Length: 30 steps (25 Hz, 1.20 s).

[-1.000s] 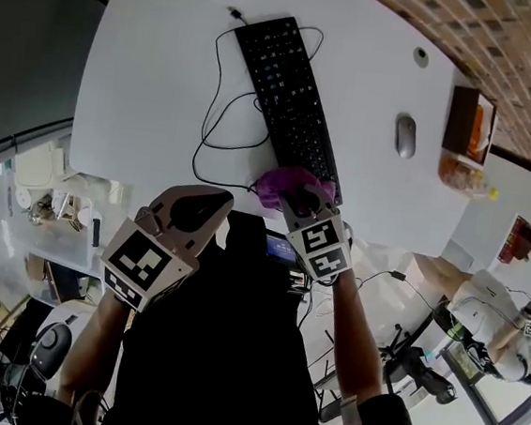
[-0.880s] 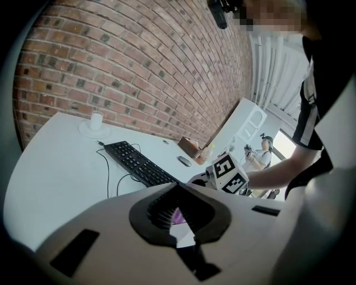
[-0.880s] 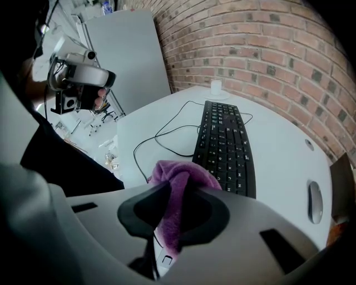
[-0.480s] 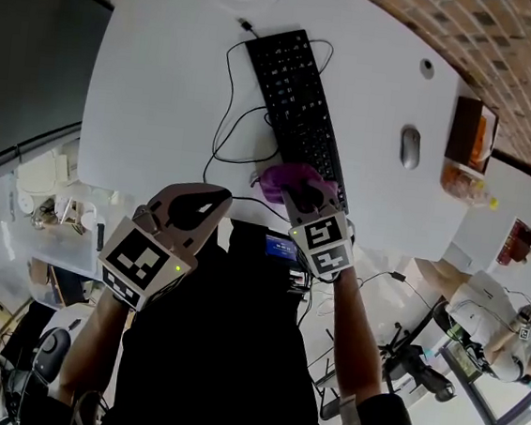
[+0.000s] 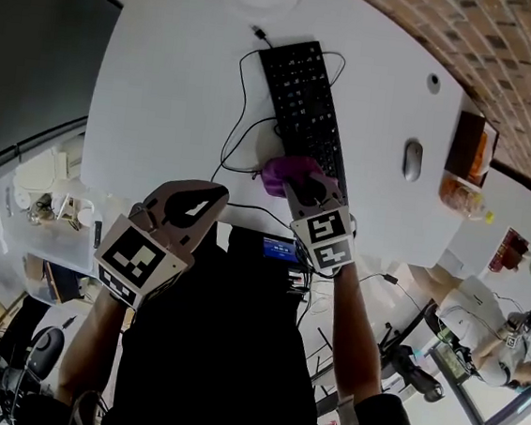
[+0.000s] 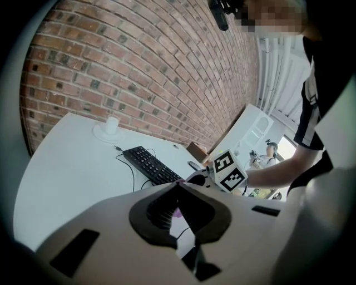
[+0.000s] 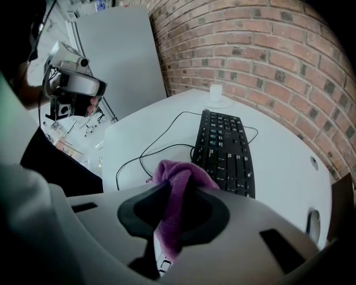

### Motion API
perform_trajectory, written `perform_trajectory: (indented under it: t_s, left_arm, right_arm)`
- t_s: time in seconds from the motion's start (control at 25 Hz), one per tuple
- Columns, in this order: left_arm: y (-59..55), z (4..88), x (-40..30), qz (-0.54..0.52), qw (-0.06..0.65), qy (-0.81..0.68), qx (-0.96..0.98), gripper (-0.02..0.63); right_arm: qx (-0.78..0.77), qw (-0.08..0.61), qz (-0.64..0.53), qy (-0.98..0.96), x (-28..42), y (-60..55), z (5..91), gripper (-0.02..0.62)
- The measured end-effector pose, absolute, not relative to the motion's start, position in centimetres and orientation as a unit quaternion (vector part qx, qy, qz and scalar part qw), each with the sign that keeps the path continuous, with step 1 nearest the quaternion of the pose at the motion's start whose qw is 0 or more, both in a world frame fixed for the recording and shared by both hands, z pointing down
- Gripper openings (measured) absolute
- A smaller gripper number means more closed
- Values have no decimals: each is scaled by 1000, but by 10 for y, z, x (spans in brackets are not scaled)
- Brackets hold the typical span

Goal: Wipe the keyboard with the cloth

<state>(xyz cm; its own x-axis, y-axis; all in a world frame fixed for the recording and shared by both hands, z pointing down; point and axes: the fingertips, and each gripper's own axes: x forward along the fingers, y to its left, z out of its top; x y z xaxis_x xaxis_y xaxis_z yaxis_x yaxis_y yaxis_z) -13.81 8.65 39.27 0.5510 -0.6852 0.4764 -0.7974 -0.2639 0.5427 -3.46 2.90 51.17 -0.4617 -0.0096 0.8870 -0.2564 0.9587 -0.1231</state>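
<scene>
Our right gripper (image 5: 305, 181) has edged up-frame, jaws pinching the purple cloth (image 5: 284, 173) at the near end of the keyboard (image 5: 305, 103), ready to wipe, while our left gripper (image 5: 215, 194) idles, jaws together and empty.

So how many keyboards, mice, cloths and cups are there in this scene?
Keyboard: 1
Mouse: 1
Cloth: 1
Cup: 1
Total: 4
</scene>
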Motion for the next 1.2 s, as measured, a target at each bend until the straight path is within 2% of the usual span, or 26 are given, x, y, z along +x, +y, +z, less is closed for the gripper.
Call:
perform_trajectory:
  t_s: [0.44,1.2]
  left_arm:
    - [83,398,-159,62,386,-479,786,14]
    - [87,396,-167,61,381,-482,787,15]
  right_arm:
    - [77,518,112,-845,-58,13,515,74]
    - [88,482,104,-865,-108,-24,512,74]
